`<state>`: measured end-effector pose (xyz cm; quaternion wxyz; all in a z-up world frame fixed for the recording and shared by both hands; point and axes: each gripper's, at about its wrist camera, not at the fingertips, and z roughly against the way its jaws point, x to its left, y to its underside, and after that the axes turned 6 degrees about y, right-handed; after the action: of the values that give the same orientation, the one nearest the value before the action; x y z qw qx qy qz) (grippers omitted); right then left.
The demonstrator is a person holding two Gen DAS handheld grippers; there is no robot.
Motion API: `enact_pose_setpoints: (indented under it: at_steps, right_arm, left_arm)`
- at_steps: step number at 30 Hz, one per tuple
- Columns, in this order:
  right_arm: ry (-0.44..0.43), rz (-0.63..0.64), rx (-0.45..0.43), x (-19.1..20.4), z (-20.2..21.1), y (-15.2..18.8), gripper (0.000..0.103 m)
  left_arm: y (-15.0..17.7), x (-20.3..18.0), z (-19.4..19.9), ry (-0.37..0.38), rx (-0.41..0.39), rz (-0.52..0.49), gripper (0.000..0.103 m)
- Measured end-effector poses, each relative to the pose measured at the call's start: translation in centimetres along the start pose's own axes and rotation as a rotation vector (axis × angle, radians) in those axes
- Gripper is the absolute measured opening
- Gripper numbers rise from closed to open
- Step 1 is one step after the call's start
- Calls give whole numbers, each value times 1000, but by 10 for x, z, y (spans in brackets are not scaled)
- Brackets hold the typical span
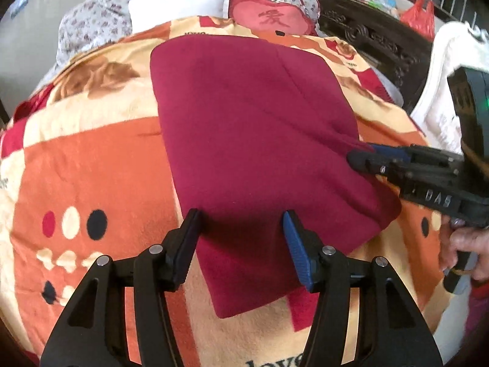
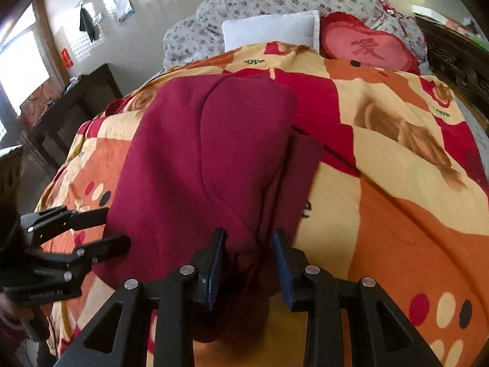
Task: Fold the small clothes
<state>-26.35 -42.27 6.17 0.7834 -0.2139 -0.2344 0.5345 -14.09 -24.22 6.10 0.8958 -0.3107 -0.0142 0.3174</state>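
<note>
A dark red garment (image 1: 244, 128) lies folded into a long shape on the patterned orange blanket (image 1: 91, 168); it also shows in the right wrist view (image 2: 195, 165). My left gripper (image 1: 241, 223) is open, its fingers straddling the garment's near edge. My right gripper (image 2: 249, 241) is open with a bunched fold of the garment's edge between its fingers; in the left wrist view it (image 1: 363, 154) reaches in from the right at the garment's side edge. The left gripper (image 2: 113, 226) shows at the left of the right wrist view, open beside the cloth.
A white pillow (image 1: 180, 6), a red heart cushion (image 1: 272, 18) and a floral quilt (image 1: 101, 15) lie at the bed's far end. A dark carved headboard (image 1: 373, 36) and white cloth (image 1: 443, 85) stand to the right. A dark cabinet (image 2: 70, 107) stands left of the bed.
</note>
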Motion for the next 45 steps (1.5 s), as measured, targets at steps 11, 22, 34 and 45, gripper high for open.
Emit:
enact_pose_setpoints:
  at_steps: [11,22,34,45]
  right_arm:
    - [-59,-15,-122,32,62,-14,30]
    - [36,-86,-35,20,14,-9,30]
    - [-89,-234,-117,-13,16,2,70]
    - [-258,-366,-46,-36,-34,-8,77]
  left_arm:
    - [-6,0,20,-29,-60,30,55]
    - [-29,3,0,-53,-63,59,55]
    - [-29,32,6,117,-72,187,60]
    - [-33,56,-10,282,-131,274,90]
